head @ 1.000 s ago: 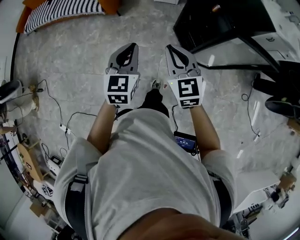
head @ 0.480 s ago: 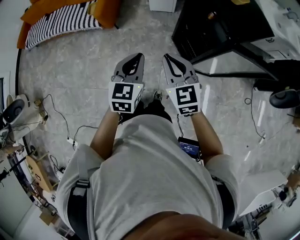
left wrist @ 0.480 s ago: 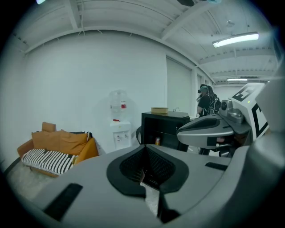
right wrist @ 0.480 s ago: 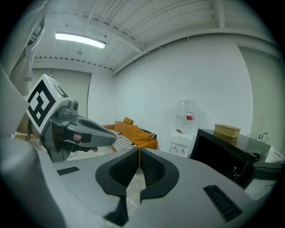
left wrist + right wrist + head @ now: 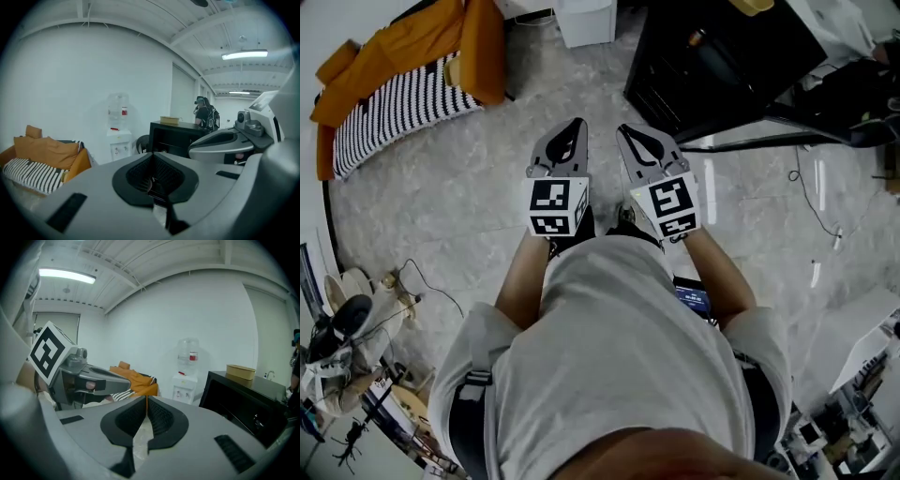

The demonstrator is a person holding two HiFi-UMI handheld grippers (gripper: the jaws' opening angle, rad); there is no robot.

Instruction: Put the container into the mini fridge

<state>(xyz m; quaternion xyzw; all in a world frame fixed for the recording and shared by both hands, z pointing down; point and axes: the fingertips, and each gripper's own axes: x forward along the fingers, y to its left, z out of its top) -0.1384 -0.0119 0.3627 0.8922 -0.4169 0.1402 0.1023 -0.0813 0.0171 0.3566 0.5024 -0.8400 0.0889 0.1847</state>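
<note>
- Room: a grey marbled floor (image 5: 469, 197) is seen from the head view, and a plain white wall (image 5: 70, 75) under a beamed ceiling with strip lights from the two gripper views
- Black unit (image 5: 712, 66): set at the upper right of the head view, ahead of the person; its front is shown dark and open in the left gripper view; whether it is the mini fridge cannot be told
- Sofa (image 5: 403, 47): orange-covered, placed against the wall at the upper left, with a black-and-white striped blanket (image 5: 394, 117) laid over it
- Water dispenser (image 5: 118, 136): white, with a bottle on top, stood between the sofa and the black unit
- Person (image 5: 207, 118): seen standing in the background beyond the black unit
- Left gripper (image 5: 574, 127): held out over the floor, just beside the other gripper; its jaws are pressed together with nothing between them
- Right gripper (image 5: 630, 133): held likewise, pointed toward the black unit; its jaws are closed together and nothing is gripped
- Container (image 5: 240, 372): tan and shallow, rested on top of the black unit, well apart from both grippers
</note>
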